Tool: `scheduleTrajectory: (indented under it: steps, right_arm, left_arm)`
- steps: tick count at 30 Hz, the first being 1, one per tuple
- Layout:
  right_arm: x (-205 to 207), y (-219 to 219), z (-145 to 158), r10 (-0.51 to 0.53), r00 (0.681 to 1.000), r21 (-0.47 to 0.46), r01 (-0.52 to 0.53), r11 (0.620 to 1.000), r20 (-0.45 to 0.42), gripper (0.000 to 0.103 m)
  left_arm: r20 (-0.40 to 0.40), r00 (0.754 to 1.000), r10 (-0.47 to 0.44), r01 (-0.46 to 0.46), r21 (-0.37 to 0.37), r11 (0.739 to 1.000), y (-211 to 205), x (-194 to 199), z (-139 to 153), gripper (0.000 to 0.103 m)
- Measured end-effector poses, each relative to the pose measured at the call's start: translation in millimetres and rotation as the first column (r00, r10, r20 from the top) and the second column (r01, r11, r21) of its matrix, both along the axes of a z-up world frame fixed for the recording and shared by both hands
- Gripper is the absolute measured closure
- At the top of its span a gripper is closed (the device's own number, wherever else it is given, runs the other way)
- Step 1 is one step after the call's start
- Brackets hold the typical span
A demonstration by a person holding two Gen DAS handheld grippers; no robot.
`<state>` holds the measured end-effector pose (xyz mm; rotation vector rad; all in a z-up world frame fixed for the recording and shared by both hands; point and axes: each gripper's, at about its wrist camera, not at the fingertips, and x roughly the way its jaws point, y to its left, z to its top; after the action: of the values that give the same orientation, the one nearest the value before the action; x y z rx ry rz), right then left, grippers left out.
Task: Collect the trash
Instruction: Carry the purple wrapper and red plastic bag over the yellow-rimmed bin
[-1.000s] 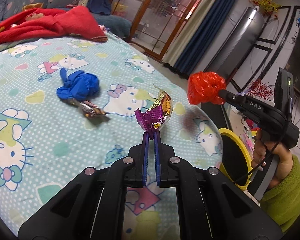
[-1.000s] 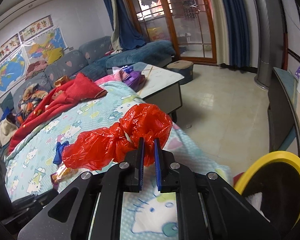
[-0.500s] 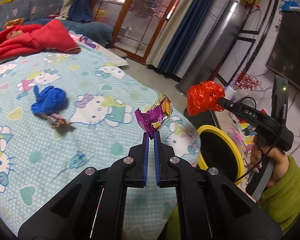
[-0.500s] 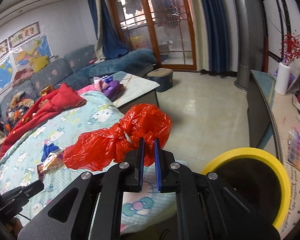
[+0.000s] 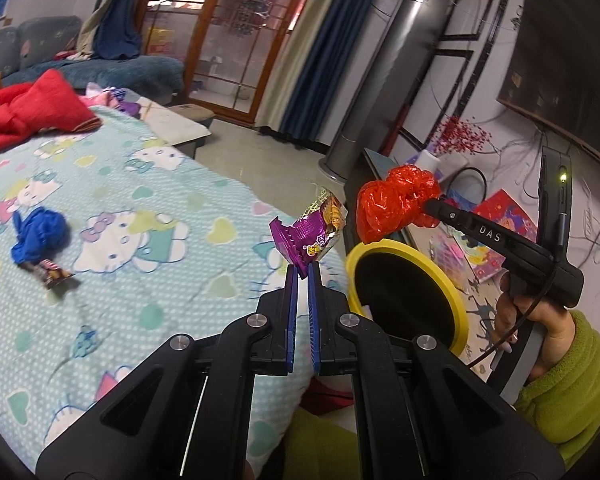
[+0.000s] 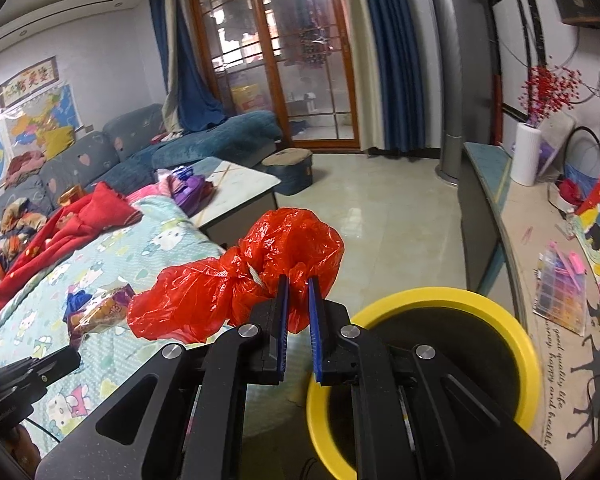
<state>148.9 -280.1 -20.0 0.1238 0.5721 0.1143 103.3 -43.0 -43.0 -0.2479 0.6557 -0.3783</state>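
My left gripper (image 5: 303,270) is shut on a purple and gold snack wrapper (image 5: 314,230) and holds it in the air over the bed's right edge. My right gripper (image 6: 298,282) is shut on a crumpled red plastic bag (image 6: 236,292), which also shows in the left wrist view (image 5: 396,202), just above the far rim of the yellow-rimmed black trash bin (image 6: 440,298), also visible in the left wrist view (image 5: 458,308). A blue crumpled bag (image 5: 40,234) and a small brown wrapper (image 5: 54,274) lie on the bed.
The bed has a Hello Kitty sheet (image 5: 148,264) with a red blanket (image 5: 32,110) at its far end. A low table (image 6: 236,188) and a blue sofa (image 6: 204,140) stand beyond. A cluttered counter (image 6: 548,240) runs along the right wall.
Both grippers have swung to the right, away from the bed. The trash bin now sits much closer, with the red bag over its rim. Both grips are unchanged.
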Motion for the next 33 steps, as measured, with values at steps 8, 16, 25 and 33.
scheduleTrajectory:
  steps: [8, 16, 25, 33]
  right_arm:
    - [-17, -42, -5, -0.109, 0.994, 0.020, 0.110, 0.994, -0.013, 0.094]
    - [-29, -72, -12, -0.187, 0.982, 0.037, 0.187, 0.982, -0.023, 0.094]
    - [-34, -98, -20, -0.238, 0.970, 0.046, 0.240, 0.970, -0.042, 0.094]
    - [-39, -125, -27, -0.293, 0.953, 0.057, 0.297, 0.953, -0.070, 0.094]
  left_arm:
    - [0.018, 0.996, -0.089, 0.088, 0.041, 0.995, -37, 9, 3, 0.101]
    - [0.033, 0.985, -0.167, 0.164, 0.077, 0.983, -71, 18, 5, 0.101]
    - [0.028, 0.974, -0.227, 0.222, 0.124, 0.967, -106, 25, 2, 0.101]
    - [0.017, 0.963, -0.268, 0.263, 0.148, 0.953, -131, 30, -3, 0.101]
